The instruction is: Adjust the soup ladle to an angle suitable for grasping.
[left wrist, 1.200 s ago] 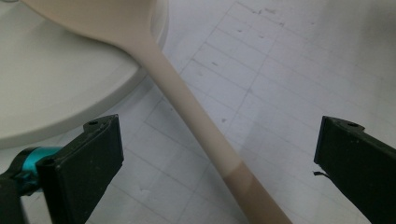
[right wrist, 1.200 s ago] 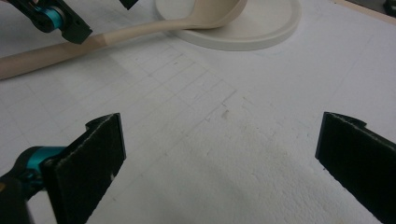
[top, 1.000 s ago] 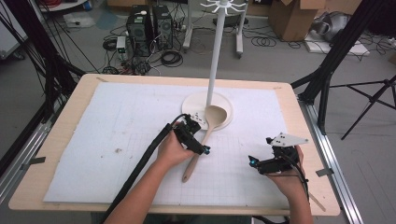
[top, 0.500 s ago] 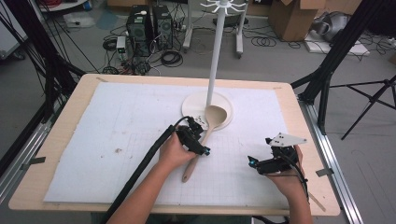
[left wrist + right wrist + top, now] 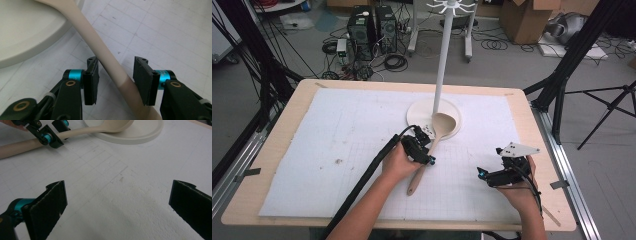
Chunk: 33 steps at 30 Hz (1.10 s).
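Straddling the handle of the wooden spoon [image 5: 110, 72], left gripper [image 5: 115, 75] with both pads either side of the shaft; jaws just been closing, handle between them. Left pad [image 5: 93, 82] close against the shaft; right pad [image 5: 143, 80] just beside it, and contact on that side cannot be confirmed — so a narrowing spread rather than a proven pinch. Handle crossing the gap on a slant, from upper left to lower right in the left gripper view.

Seen from the high view: left gripper [image 5: 424, 150] low over the white mat [image 5: 337, 130], hand behind it, black cable trailing back toward the table edge. Spoon [image 5: 432, 150] lying flat, bowl resting on the round white base [image 5: 419, 107] of the rack stand [image 5: 443, 55], handle end pointing toward the person's side.

Right gripper [image 5: 117, 202] spread wide — nothing between the 2 pads, bare mat below. In the high view, right gripper [image 5: 492, 176] held near the table's right front, well apart from the spoon, grey plate on top.

Noted in the right gripper view: left gripper [image 5: 56, 133] at the spoon handle [image 5: 17, 146], bowl on the base rim [image 5: 140, 137].

Wooden table [image 5: 277, 145] carrying the mat; floor behind with cables and computer cases.
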Each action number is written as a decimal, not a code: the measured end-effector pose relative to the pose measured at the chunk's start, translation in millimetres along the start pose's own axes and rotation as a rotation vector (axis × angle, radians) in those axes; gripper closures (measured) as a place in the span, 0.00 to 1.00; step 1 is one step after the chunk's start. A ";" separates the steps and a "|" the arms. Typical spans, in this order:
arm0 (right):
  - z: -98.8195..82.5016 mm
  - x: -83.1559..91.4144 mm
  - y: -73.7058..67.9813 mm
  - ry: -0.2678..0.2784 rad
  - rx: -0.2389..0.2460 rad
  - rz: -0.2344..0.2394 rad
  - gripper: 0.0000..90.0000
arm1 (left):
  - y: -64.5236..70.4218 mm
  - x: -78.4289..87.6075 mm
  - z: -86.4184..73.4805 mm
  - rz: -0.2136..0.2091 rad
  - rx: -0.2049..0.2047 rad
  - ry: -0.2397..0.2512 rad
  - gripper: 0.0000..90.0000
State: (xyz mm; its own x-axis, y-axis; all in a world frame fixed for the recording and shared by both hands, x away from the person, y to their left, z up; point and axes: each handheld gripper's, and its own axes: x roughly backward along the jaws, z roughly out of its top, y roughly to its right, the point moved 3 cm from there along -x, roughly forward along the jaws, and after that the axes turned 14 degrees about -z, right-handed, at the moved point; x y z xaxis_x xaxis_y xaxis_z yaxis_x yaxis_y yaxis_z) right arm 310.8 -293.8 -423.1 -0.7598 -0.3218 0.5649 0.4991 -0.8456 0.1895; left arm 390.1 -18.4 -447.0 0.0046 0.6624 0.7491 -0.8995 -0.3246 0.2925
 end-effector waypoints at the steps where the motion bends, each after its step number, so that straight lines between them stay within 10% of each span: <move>1: 0.0 -0.3 -0.2 0.000 -0.001 0.000 0.00 | 0.6 -0.4 0.3 0.001 0.004 0.001 0.63; 14: -0.8 -0.3 0.8 -0.004 -0.003 -0.004 0.00 | -1.7 4.3 -0.2 0.032 0.049 -0.014 0.72; 18: -1.5 -0.6 1.4 -0.006 -0.010 -0.004 0.00 | -2.8 9.5 -1.2 0.106 0.036 -0.026 0.80; 23: -1.6 -0.7 2.1 0.000 -0.010 -0.004 0.00 | -0.7 9.4 -2.9 0.104 -0.043 -0.066 0.85; 33: -1.7 1.2 3.9 0.005 -0.018 -0.006 0.00 | 5.6 20.4 0.7 0.059 -0.068 -0.021 0.86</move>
State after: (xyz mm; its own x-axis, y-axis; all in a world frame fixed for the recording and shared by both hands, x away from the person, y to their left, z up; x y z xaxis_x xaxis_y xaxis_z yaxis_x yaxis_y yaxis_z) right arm 311.1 -298.2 -423.1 -0.7649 -0.3187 0.5597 0.4869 -0.8550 0.1785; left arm 385.5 -7.2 -429.7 -0.0411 0.6288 0.7765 -0.9261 -0.3156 0.2065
